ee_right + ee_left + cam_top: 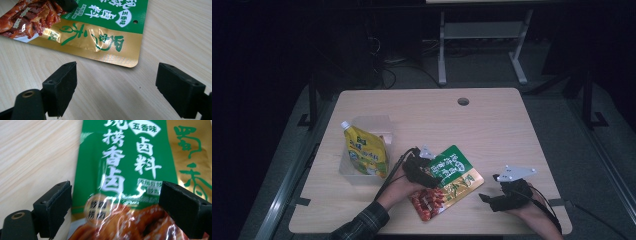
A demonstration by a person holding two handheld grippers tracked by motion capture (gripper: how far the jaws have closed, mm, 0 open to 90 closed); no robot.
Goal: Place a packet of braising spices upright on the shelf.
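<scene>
A: Where does the green and gold seasoning packet (451, 181) lie?

B: Flat on the pale wooden worktop (492, 125), near its front edge, between the two hands. Its green end points away from the person, and the end printed with red braised meat points toward them.

A: And the left tongs (113, 202)?

B: They are spread wide over the packet. In the left gripper view one black jaw sits just off the packet's green edge above bare wood, while the other hangs over the gold strip. Nothing is clamped; the packet lies loose between them.

A: The right tongs (116, 86)?

B: Also spread apart and holding nothing. The right gripper view has them above bare worktop, just short of the packet's gold corner. In the high view they sit to the right of the packet, apart from it.

A: Anything else on the worktop?

B: A clear plastic bin (384, 125) stands to the left, with a yellow spouted pouch (366, 151) leaning inside it, white cap up. A round cable hole (463, 101) sits near the far edge.
</scene>
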